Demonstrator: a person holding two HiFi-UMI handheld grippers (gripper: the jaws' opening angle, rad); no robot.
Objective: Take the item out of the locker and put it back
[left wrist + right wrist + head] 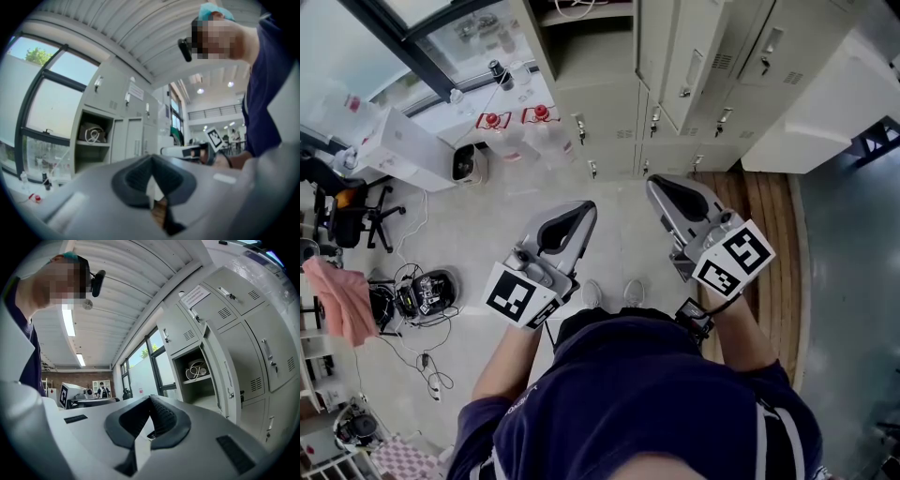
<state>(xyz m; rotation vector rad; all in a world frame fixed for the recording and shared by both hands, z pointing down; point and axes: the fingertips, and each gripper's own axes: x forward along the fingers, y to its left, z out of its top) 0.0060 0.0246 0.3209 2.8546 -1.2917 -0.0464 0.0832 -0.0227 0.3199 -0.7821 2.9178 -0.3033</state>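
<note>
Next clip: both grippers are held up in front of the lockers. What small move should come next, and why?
Probably ease the right gripper toward the open locker. Its jaws are shut on nothing, and the item sits on the locker's shelf, well ahead of them. The left gripper is shut and empty too.

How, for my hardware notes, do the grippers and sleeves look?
The left gripper and right gripper are light grey shells with dark ribbed pads. Each carries a white cube with black square markers. The person's top is dark navy, short-sleeved.
</note>
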